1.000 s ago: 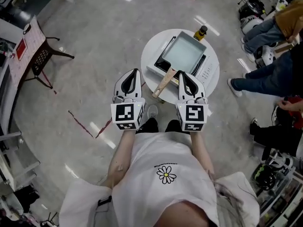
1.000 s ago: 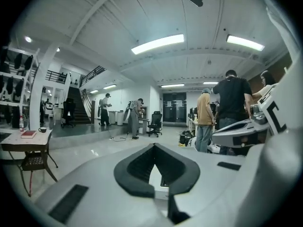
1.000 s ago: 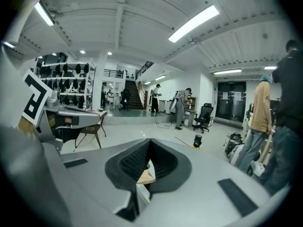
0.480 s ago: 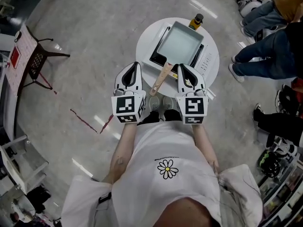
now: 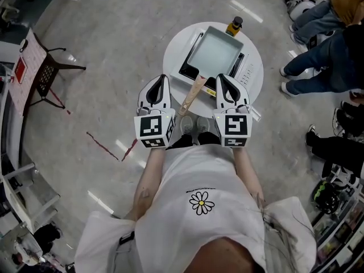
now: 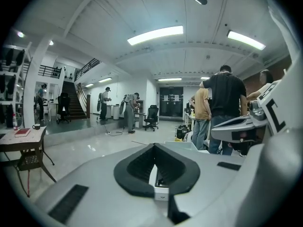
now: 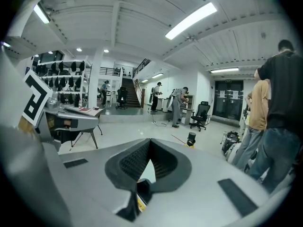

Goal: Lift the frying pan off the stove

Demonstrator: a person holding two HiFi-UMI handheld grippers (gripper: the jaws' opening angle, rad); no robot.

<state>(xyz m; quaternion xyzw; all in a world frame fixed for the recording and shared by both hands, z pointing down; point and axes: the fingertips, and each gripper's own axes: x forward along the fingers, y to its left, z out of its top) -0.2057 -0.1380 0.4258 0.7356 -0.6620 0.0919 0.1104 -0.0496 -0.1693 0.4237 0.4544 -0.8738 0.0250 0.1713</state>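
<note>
A square pale frying pan [image 5: 215, 52] with a wooden handle [image 5: 192, 96] sits on a white-and-black portable stove [image 5: 242, 75] on a small round white table [image 5: 173, 53]. The handle points back toward me, over the table's near edge. My left gripper [image 5: 162, 78] hangs left of the handle, off the table's edge, shut and empty. My right gripper [image 5: 221, 77] hangs right of the handle over the stove's near side, also shut and empty. Neither touches the pan. In the left gripper view the left gripper [image 6: 154, 147] has its jaws together, as does the right gripper [image 7: 149, 142] in its own view.
A small yellow bottle [image 5: 234, 25] with a black cap stands at the table's far edge behind the pan. People [image 5: 318, 56] stand close to the right of the table. A dark chair [image 5: 48, 70] and a desk are far left. Shiny floor surrounds the table.
The head view has shifted slightly and the people on the right have moved. Both grippers keep the same shut stance on either side of the handle.
</note>
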